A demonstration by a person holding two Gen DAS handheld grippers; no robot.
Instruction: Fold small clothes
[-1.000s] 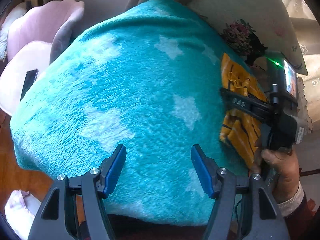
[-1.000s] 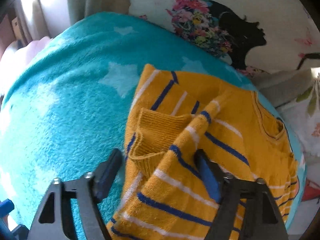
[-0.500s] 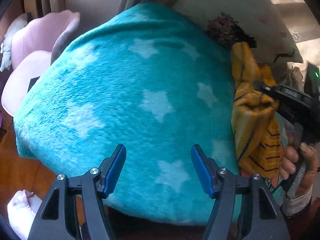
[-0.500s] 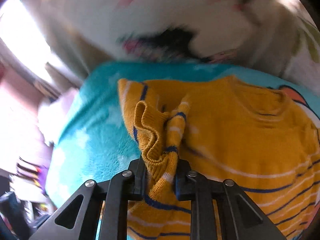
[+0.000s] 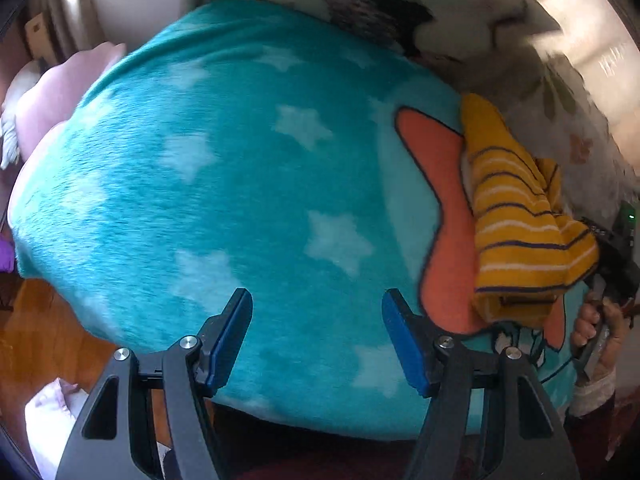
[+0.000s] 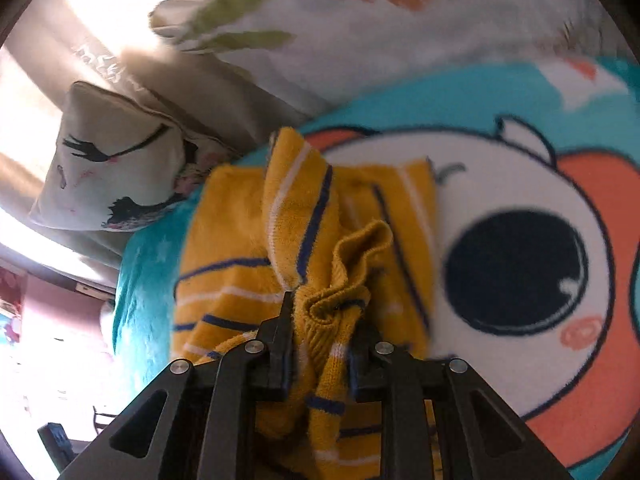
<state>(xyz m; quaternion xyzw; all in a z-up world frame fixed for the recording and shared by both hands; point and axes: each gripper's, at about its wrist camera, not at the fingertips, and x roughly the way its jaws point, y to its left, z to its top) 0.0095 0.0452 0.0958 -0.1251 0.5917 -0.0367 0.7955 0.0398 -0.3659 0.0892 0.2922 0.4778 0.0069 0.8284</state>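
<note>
A small yellow sweater with blue and white stripes [image 6: 304,232] lies bunched on a teal star blanket [image 5: 240,184]. My right gripper [image 6: 322,320] is shut on a gathered fold of the sweater with its ribbed cuff and holds it lifted off the blanket. In the left wrist view the sweater [image 5: 516,232] hangs at the far right over an orange cartoon patch, with the right gripper [image 5: 612,256] and the hand behind it. My left gripper [image 5: 316,332] is open and empty over the blanket's near edge.
Printed pillows [image 6: 120,160] lie at the head of the bed behind the sweater. A pink chair [image 5: 52,108] stands at the left. Wooden floor [image 5: 36,332] shows past the blanket's near left edge. The blanket carries a large cartoon face [image 6: 516,264].
My right gripper shut on the sweater's fold and lifted it, swinging it right over the cartoon face. My left gripper stayed open and its view shifted right.
</note>
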